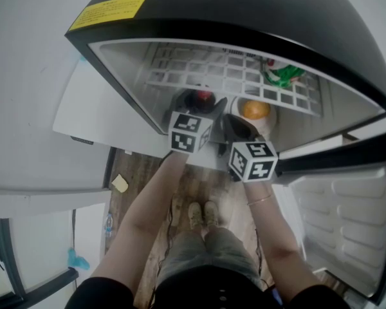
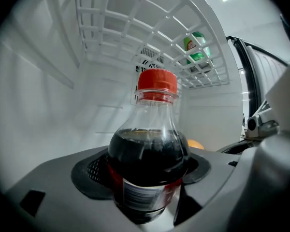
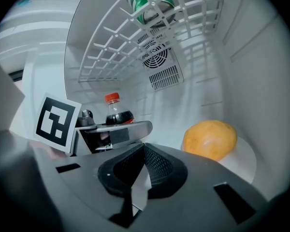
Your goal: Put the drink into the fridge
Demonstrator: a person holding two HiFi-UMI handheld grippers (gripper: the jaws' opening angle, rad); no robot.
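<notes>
Left tongs [image 2: 146, 192] grip a red-capped cola bottle [image 2: 147, 149] round its body, upright inside the fridge [image 1: 257, 18] under the wire shelf [image 2: 150, 28]. Right tongs [image 3: 143, 151], pressed together and empty, sit just beside, with an orange fruit [image 3: 210, 138] ahead of them.
</notes>
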